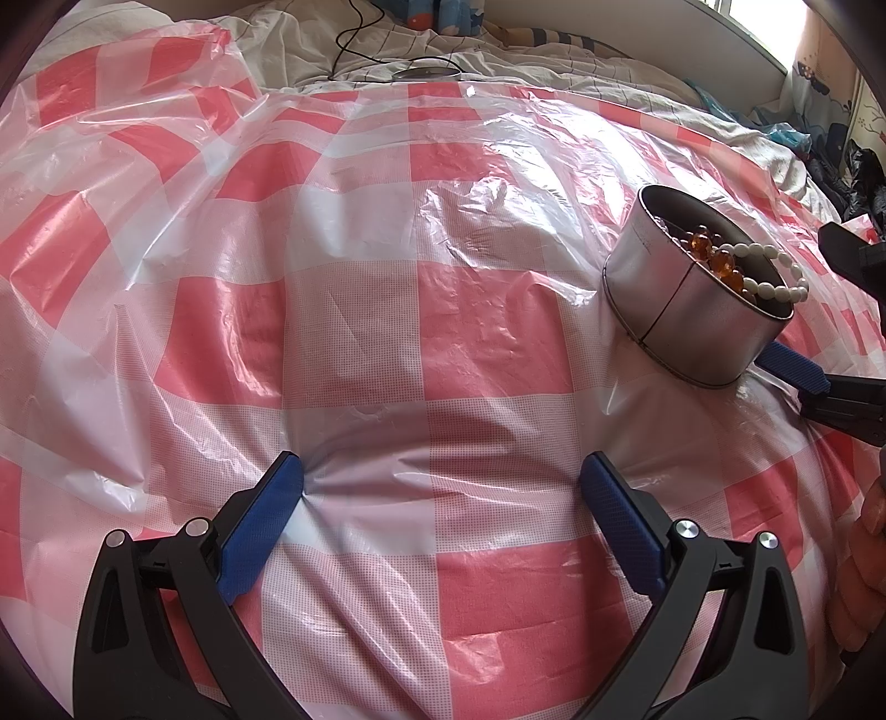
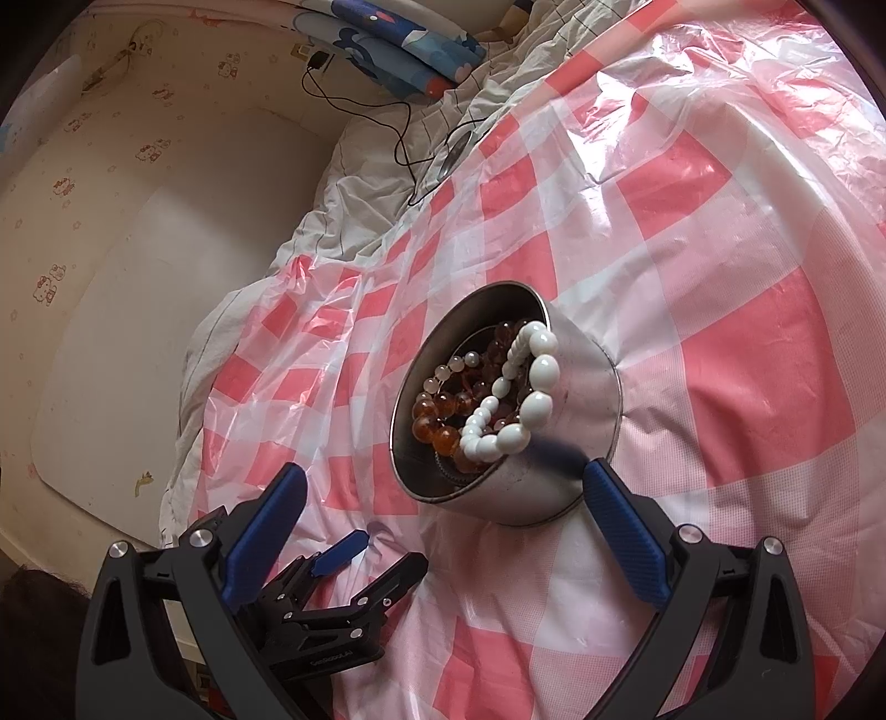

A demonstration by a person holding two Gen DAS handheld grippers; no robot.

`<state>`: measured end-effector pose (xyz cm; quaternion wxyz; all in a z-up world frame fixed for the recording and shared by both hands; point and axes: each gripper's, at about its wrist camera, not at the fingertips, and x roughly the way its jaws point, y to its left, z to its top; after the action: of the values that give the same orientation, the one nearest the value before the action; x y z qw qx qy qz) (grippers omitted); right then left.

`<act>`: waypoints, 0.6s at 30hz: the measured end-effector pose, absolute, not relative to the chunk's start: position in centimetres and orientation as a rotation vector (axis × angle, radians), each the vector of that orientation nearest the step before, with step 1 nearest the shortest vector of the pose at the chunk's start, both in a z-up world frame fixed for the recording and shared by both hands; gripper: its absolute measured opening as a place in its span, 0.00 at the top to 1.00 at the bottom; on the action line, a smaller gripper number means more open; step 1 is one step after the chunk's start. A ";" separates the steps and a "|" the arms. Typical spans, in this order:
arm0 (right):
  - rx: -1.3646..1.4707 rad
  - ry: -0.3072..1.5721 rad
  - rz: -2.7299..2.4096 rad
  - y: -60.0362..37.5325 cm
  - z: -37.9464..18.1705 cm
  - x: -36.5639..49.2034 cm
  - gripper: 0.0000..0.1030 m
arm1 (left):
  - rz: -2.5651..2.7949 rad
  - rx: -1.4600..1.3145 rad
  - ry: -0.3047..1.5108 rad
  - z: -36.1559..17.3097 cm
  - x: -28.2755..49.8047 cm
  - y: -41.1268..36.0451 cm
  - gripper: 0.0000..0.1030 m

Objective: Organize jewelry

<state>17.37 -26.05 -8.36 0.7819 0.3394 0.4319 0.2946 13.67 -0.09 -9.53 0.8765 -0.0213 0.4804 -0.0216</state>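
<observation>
Right wrist view shows the round metal tin [image 2: 581,387] straight ahead of me, standing on the bed. Inside it lie an amber bead bracelet [image 2: 437,421] and a paler bead bracelet [image 2: 451,368], and a white bead bracelet [image 2: 520,387] is draped over the tin's near rim, partly in and partly hanging outside. My right gripper [image 2: 443,487] is spread wide with nothing held; its right finger [image 2: 626,531] sits just beside the tin's wall, the left finger out over the cloth.

In the left wrist view the tin [image 1: 686,310] stands to the far right, with the white beads [image 1: 775,271] over its rim and the amber ones [image 1: 714,255] showing inside. My left gripper [image 1: 443,482] is also wide open and empty, its tips pressing on the cloth well apart from the tin.

The surface is a thin, crinkled plastic sheet in pink and white checks [image 1: 387,310], spread over a soft bed and glossy where light hits it. Past its far edge lies a rumpled pale quilt [image 1: 498,55] with a thin black cable [image 1: 354,33] across it. On the left in the right wrist view are a cream wall with small cartoon prints [image 2: 66,183] and a blue patterned pillow [image 2: 387,39] at the head of the bed. Bright daylight comes from the far right corner in the left view.
</observation>
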 end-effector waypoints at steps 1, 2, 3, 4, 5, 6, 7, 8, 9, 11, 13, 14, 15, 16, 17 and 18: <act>0.733 0.933 0.636 -26.0 -8.4 17.4 0.07 | -0.045 -0.044 1.002 -9.5 13.7 -0.1 0.07; 0.733 0.933 0.636 -26.0 -8.4 17.4 0.07 | -0.045 -0.044 1.002 -9.5 13.7 -0.1 0.07; 0.732 0.932 0.636 -26.0 -8.4 17.4 0.07 | -0.045 -0.044 1.002 -9.5 13.7 -0.1 0.07; 0.731 0.932 0.635 -26.0 -8.4 17.4 0.07 | -0.045 -0.044 1.002 -9.5 13.7 -0.1 0.07; 0.732 0.933 0.636 -26.1 -8.4 17.4 0.07 | -0.044 -0.044 1.002 -9.5 13.7 -0.1 0.07; 0.732 0.932 0.636 -26.1 -8.4 17.4 0.07 | -0.044 -0.044 1.002 -9.5 13.7 -0.1 0.07; 0.732 0.933 0.636 -26.0 -8.4 17.4 0.07 | -0.044 -0.044 1.002 -9.5 13.7 -0.1 0.07; 0.731 0.933 0.636 -26.0 -8.4 17.4 0.07 | -0.044 -0.044 1.002 -9.5 13.7 -0.1 0.07; 0.731 0.933 0.636 -26.0 -8.4 17.4 0.07 | -0.044 -0.044 1.002 -9.5 13.7 -0.1 0.07; 0.728 0.934 0.635 -26.1 -8.4 17.4 0.07 | -0.044 -0.044 1.002 -9.5 13.7 -0.1 0.07; 0.727 0.934 0.635 -26.0 -8.4 17.4 0.07 | -0.044 -0.044 1.002 -9.5 13.7 -0.1 0.07; 0.726 0.934 0.634 -26.0 -8.5 17.4 0.07 | -0.044 -0.044 1.002 -9.5 13.7 -0.1 0.07; 0.725 0.934 0.634 -26.0 -8.5 17.4 0.07 | -0.044 -0.044 1.002 -9.5 13.7 -0.1 0.07; 0.726 0.934 0.634 -26.0 -8.5 17.4 0.07 | -0.044 -0.044 1.002 -9.5 13.7 -0.1 0.07; 0.726 0.934 0.635 -26.0 -8.5 17.4 0.07 | -0.044 -0.044 1.002 -9.5 13.7 -0.1 0.07; 0.726 0.935 0.634 -26.0 -8.5 17.4 0.07 | -0.044 -0.044 1.002 -9.5 13.7 -0.1 0.07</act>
<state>17.40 -25.98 -8.45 0.7828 0.3361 0.4334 0.2939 13.68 -0.09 -9.53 0.8766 -0.0211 0.4802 -0.0211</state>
